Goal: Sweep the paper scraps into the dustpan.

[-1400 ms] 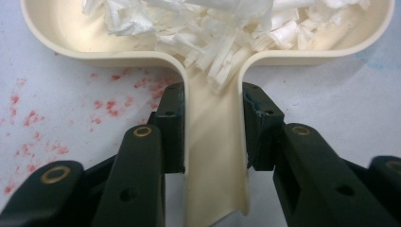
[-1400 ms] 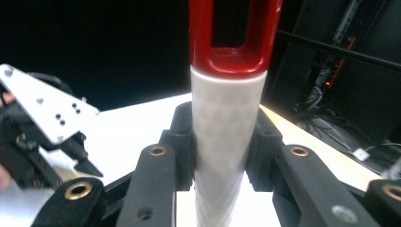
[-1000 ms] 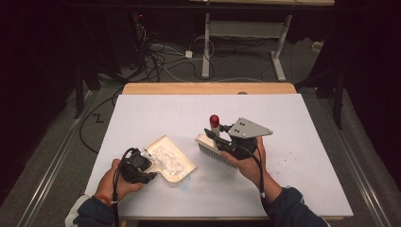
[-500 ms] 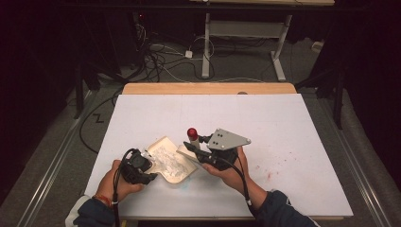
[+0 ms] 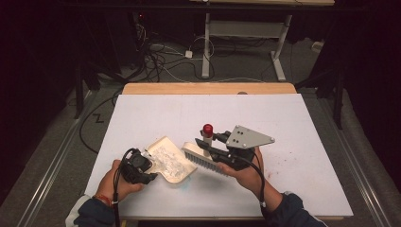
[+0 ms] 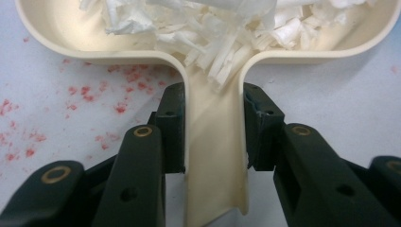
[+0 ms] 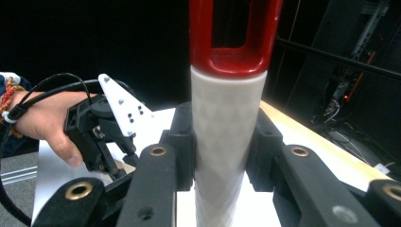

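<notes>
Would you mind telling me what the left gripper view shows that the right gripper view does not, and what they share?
Left gripper view alone: the cream dustpan, its handle clamped between the jaws of the left gripper, white paper shreds heaped in its pan, and red specks on the table.

Right gripper view alone: the brush handle, white with a red loop end, gripped upright by the right gripper, plus the person's left hand and the dark room behind.

Both: black jaws shut on a handle, above the white table.
</notes>
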`<state>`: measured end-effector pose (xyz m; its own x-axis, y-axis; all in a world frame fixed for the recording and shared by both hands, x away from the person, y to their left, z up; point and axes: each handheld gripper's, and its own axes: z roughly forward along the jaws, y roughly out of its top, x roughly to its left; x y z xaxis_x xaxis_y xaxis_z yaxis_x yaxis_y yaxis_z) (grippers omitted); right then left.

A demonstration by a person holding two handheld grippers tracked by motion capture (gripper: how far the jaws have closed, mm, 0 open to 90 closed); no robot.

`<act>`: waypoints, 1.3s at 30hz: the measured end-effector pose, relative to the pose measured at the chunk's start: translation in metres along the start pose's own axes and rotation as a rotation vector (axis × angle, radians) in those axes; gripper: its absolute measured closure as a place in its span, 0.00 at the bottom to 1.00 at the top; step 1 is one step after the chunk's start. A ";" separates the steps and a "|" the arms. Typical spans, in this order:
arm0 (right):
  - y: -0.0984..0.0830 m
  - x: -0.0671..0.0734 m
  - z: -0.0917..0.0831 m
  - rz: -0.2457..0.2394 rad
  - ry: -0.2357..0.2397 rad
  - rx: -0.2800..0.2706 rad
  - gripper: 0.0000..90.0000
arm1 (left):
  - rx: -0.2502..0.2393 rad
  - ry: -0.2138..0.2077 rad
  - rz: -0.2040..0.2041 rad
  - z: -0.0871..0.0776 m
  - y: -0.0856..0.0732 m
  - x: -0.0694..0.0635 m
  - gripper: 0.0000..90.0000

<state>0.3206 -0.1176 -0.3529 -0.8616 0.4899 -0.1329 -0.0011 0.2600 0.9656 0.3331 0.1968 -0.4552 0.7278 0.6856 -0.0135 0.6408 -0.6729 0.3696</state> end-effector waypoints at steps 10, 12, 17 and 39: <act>-0.001 -0.018 -0.041 -0.001 -0.030 0.008 0.79 | -0.009 0.000 -0.010 0.000 0.000 0.000 0.71; -0.002 -0.022 -0.052 -0.001 -0.045 0.015 0.79 | -0.011 0.001 -0.012 0.000 0.000 0.001 0.71; -0.007 -0.034 -0.082 0.006 -0.075 0.029 0.79 | -0.017 0.009 -0.018 0.000 0.000 0.000 0.71; -0.044 -0.059 -0.160 0.076 -0.072 0.093 0.78 | -0.084 0.044 -0.139 0.002 -0.004 0.009 0.71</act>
<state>0.2903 -0.2915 -0.3520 -0.8189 0.5685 -0.0791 0.1125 0.2940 0.9492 0.3376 0.2054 -0.4583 0.6213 0.7830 -0.0301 0.7103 -0.5465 0.4437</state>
